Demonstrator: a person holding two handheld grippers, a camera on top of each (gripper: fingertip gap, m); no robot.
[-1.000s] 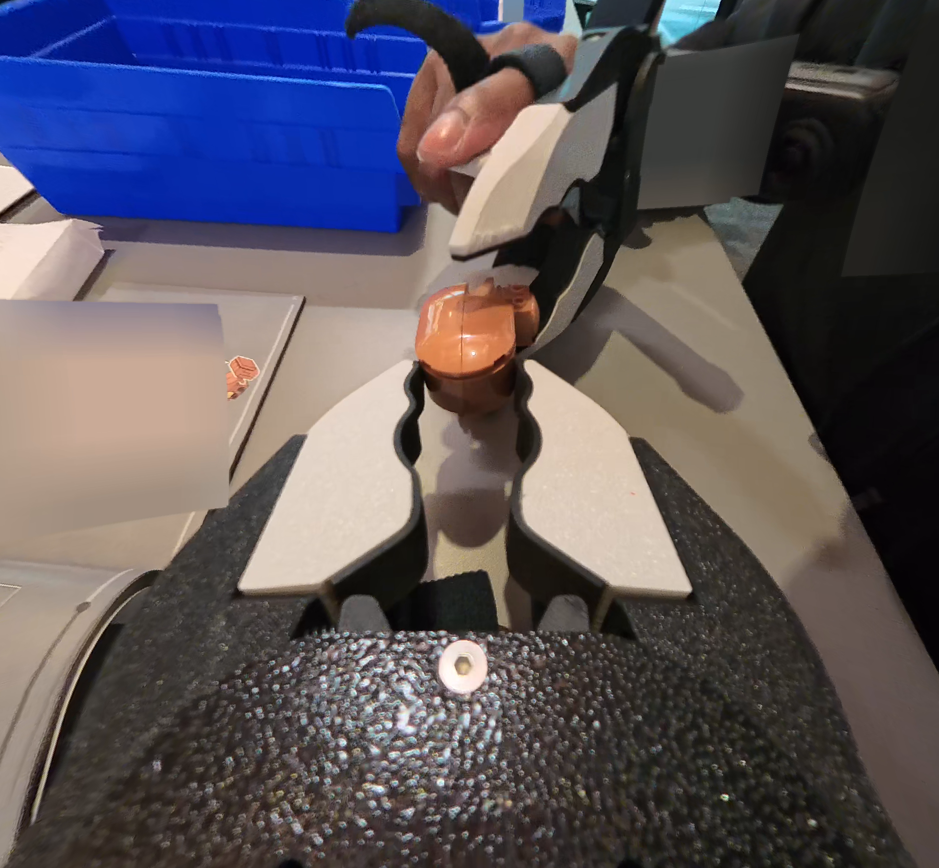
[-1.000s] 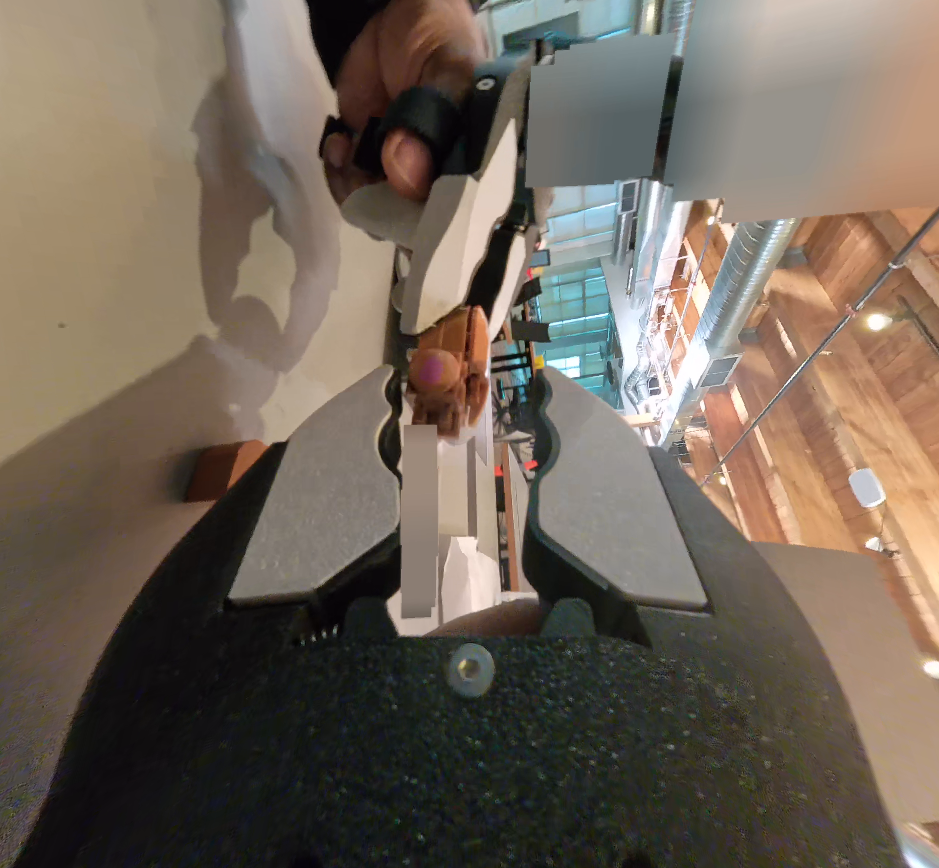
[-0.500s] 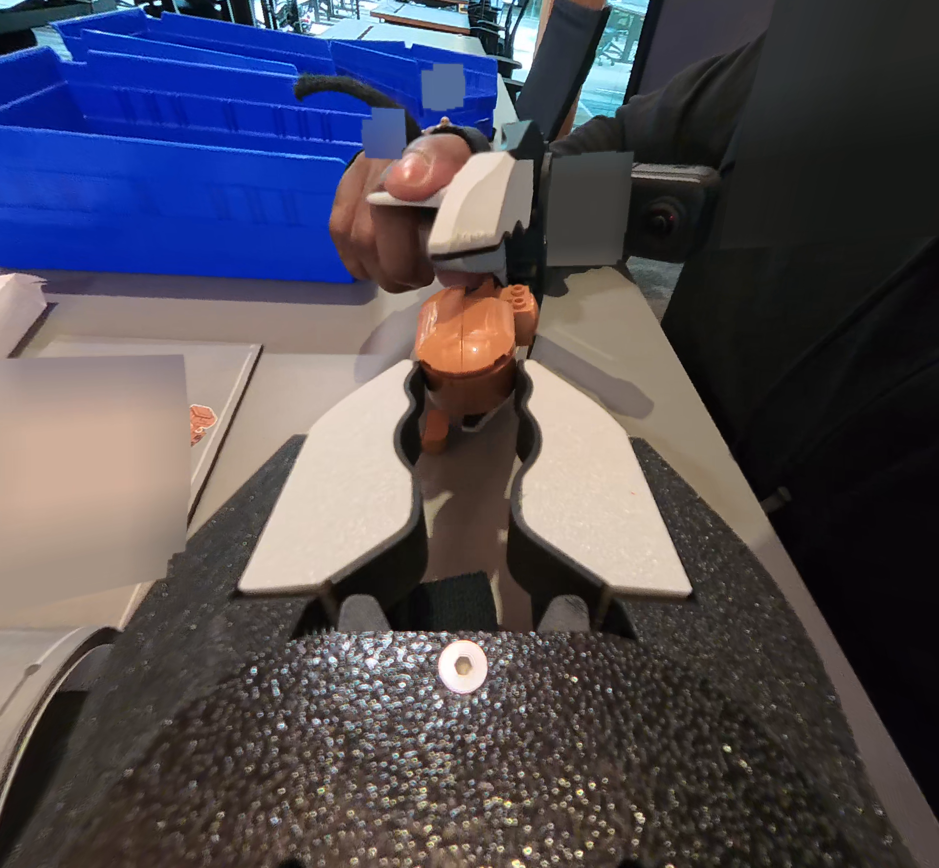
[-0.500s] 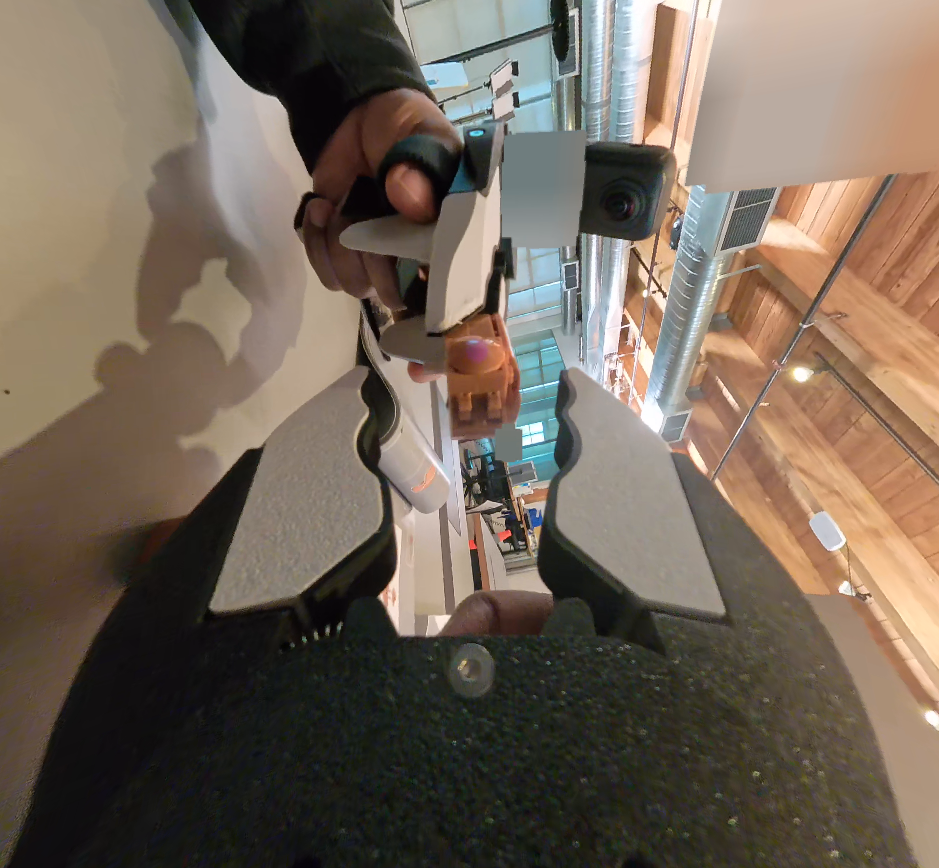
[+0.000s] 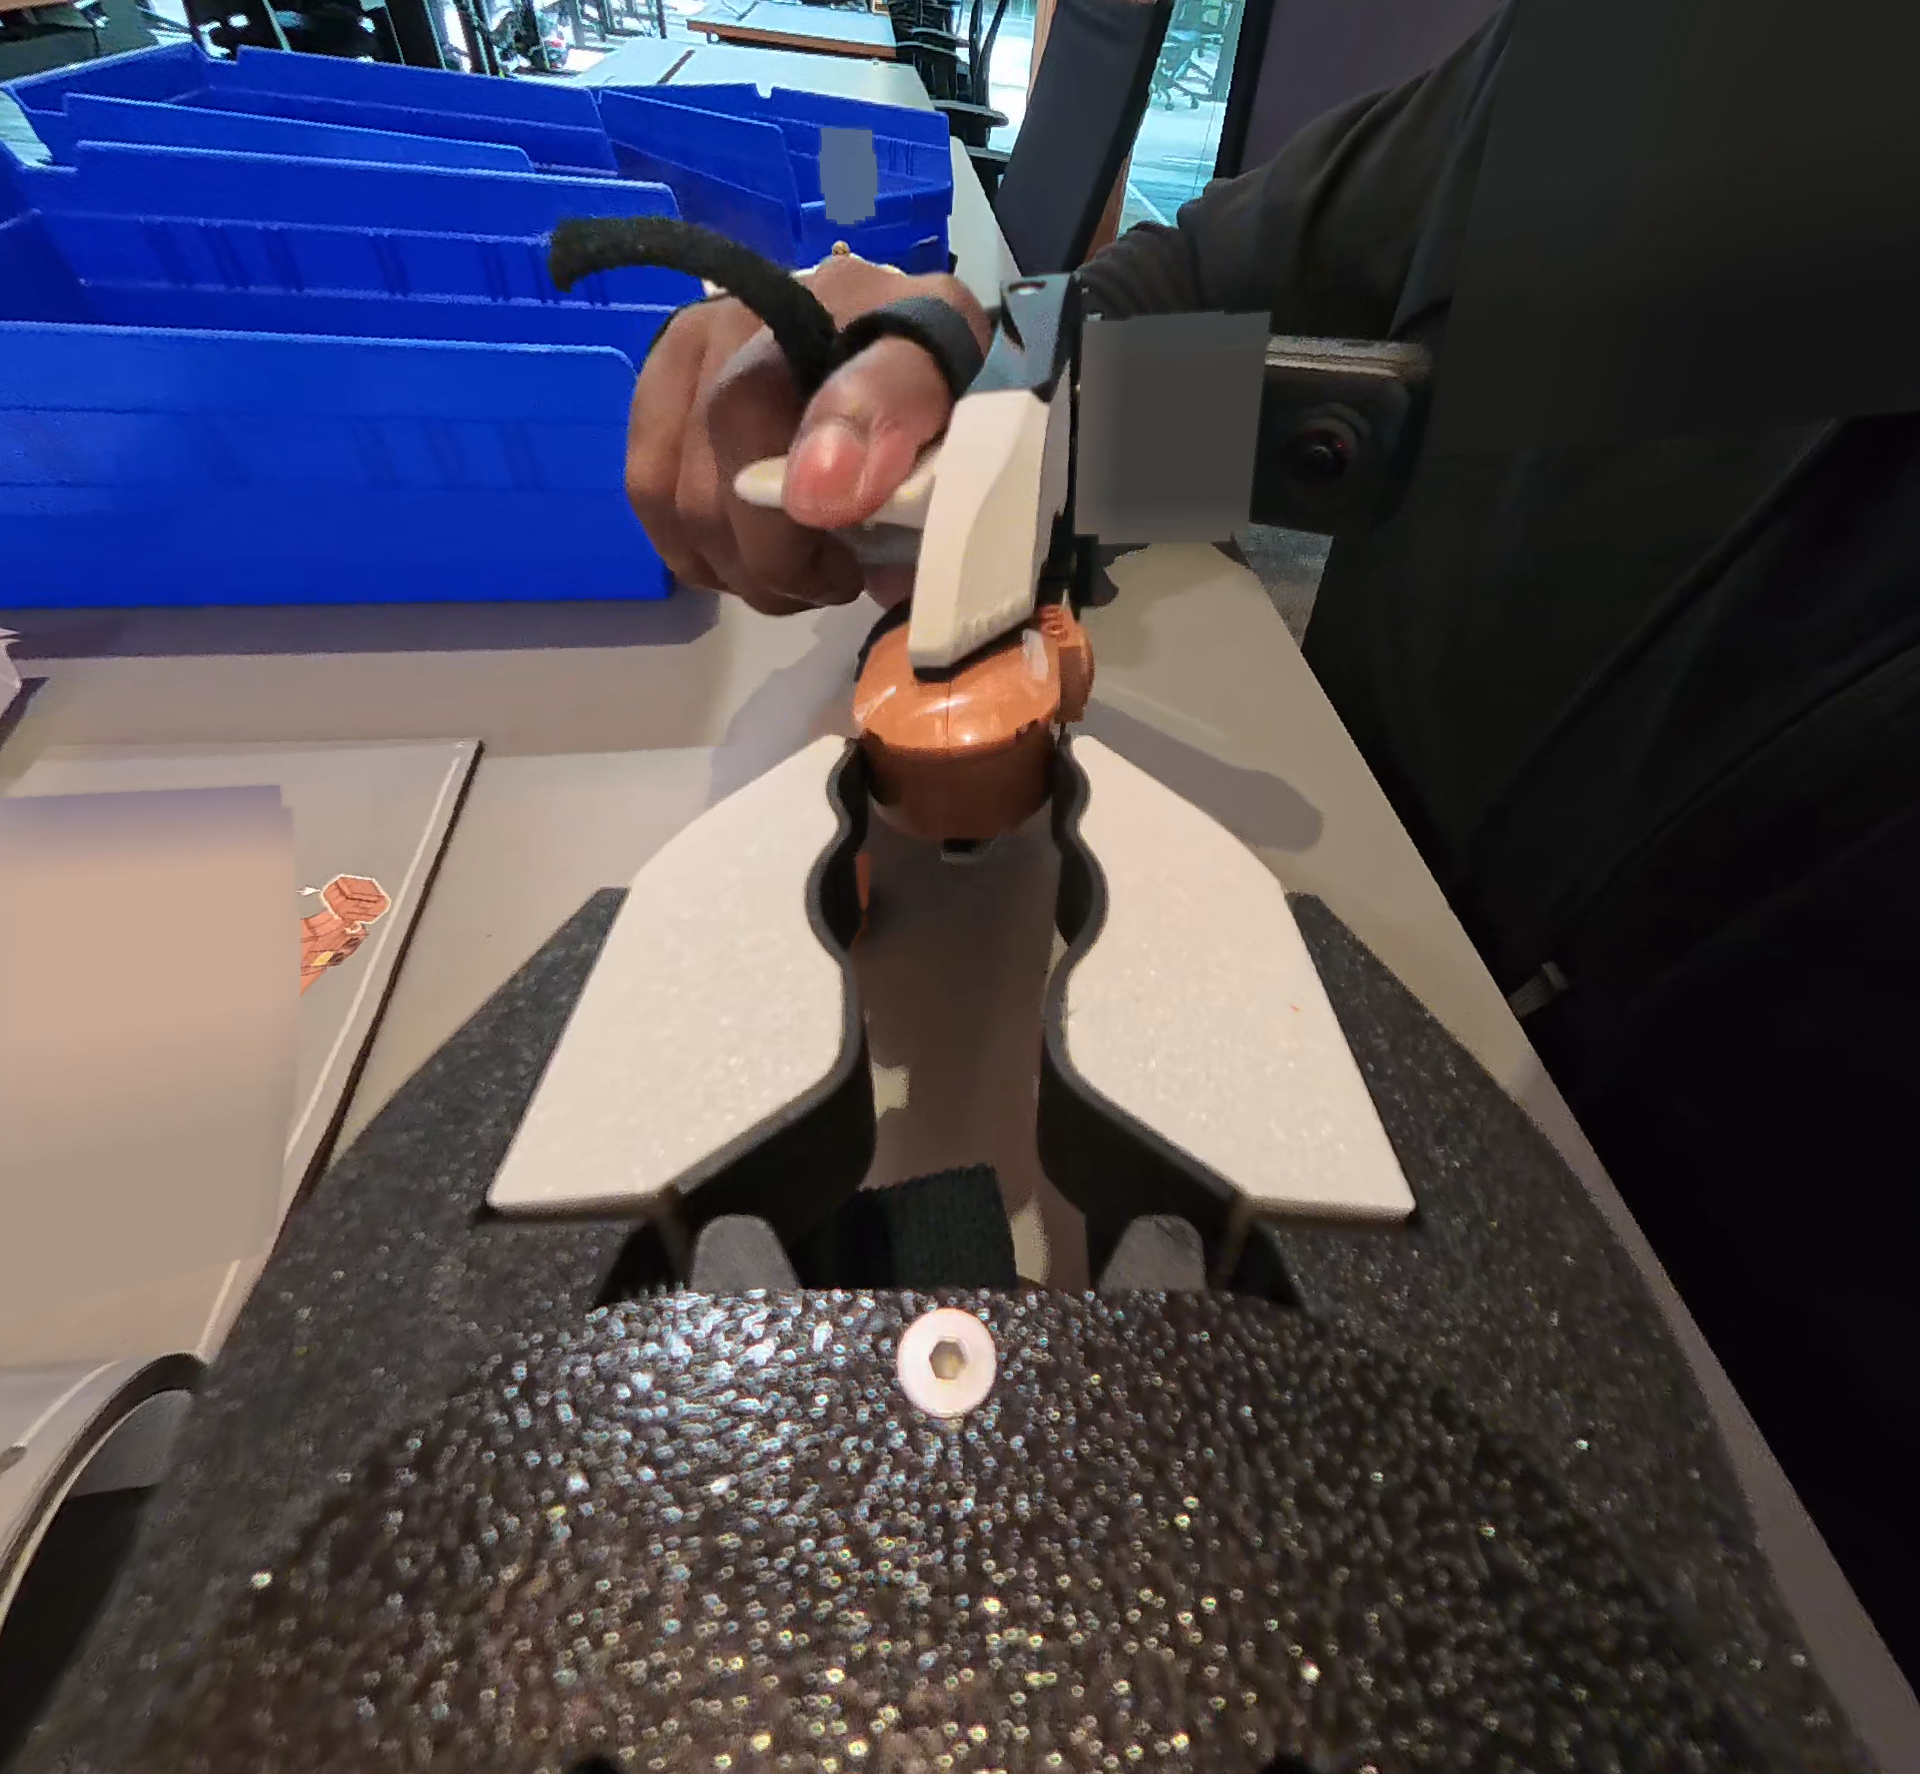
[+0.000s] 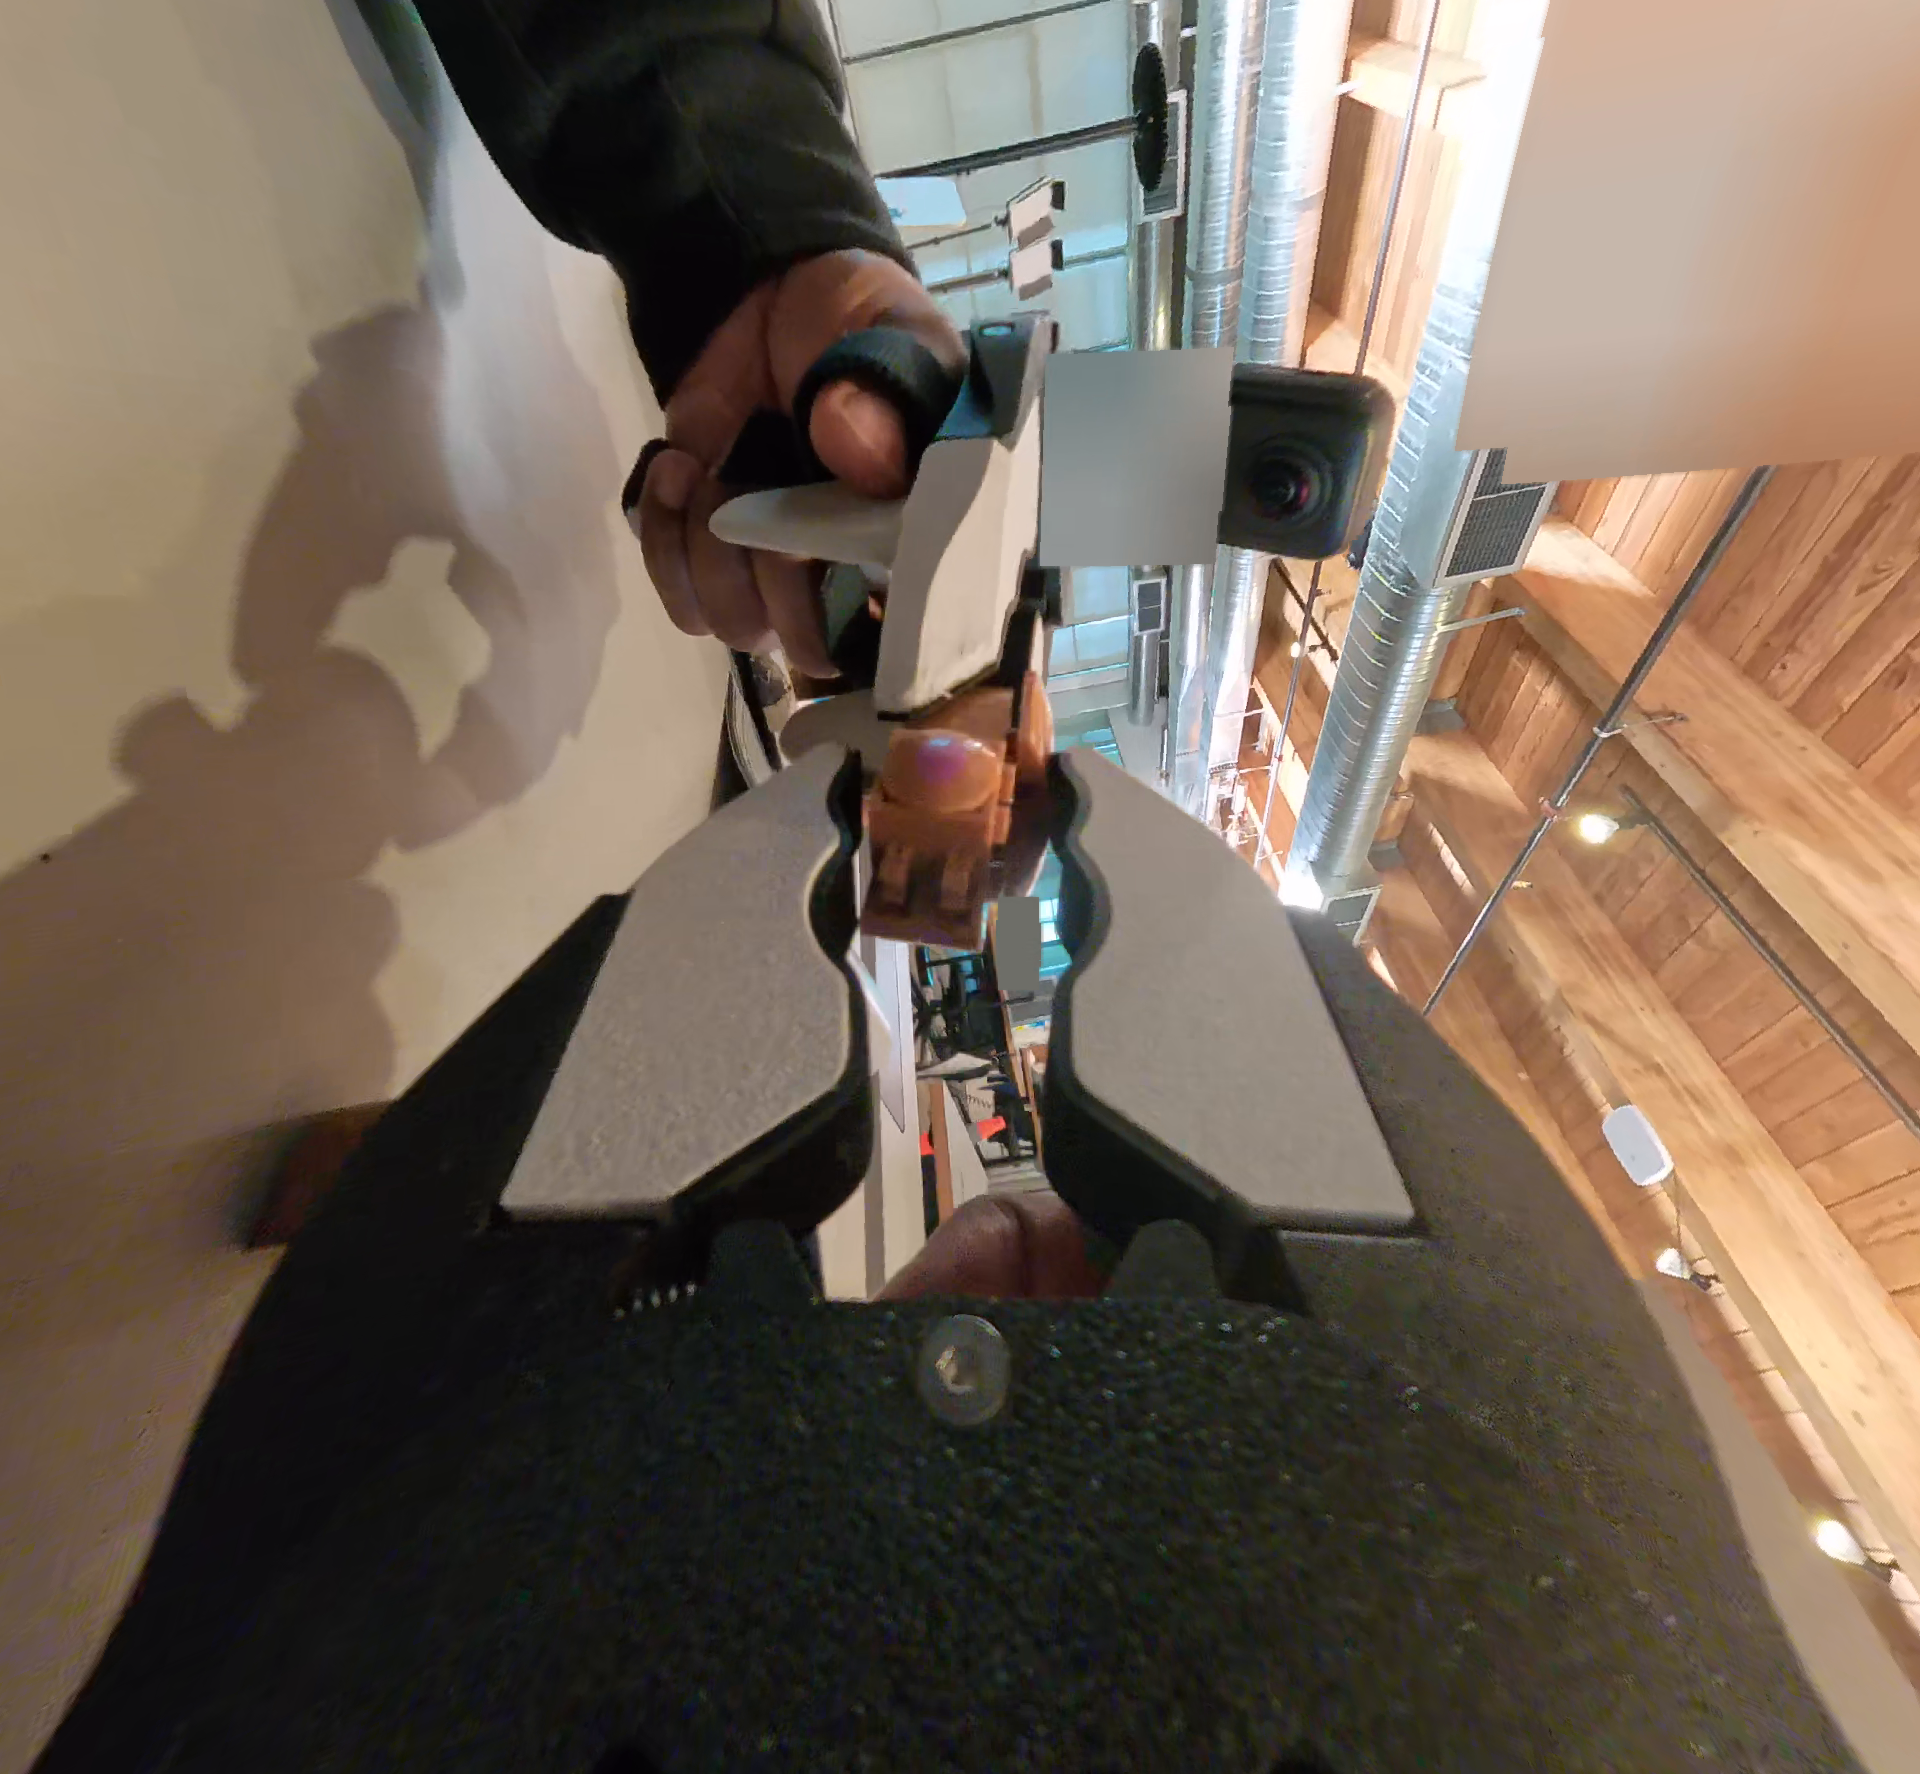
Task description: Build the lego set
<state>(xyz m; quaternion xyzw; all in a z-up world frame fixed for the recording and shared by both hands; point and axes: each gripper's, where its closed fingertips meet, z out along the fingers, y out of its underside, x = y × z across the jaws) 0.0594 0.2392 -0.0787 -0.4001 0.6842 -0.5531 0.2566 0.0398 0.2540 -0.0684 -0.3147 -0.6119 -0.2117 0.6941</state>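
Observation:
A brown brick-built model [image 5: 951, 737] with a rounded top is held above the grey table [image 5: 582, 685]. My left gripper [image 5: 956, 779] is shut on its lower part, both pads pressed on its sides. My right gripper comes down from above in the left wrist view, and one of its fingers [image 5: 987, 519] lies on the model's top. In the right wrist view my right gripper [image 6: 956, 789] is shut on the same model [image 6: 935, 841], with a pad on each side. The left gripper's finger [image 6: 956, 581] grips it from the far end.
Blue bins [image 5: 312, 374] stand in a row at the back left of the table. A grey booklet [image 5: 395, 851] with a picture of a brown model lies at the left. A person's hand [image 5: 748, 477] and dark sleeve [image 5: 1299, 207] are at the right. The tips of both grippers are at nearly the same place.
My right gripper opened wide, moved onto the model and closed on it. My left gripper kept its hold on the model throughout and lifted slightly.

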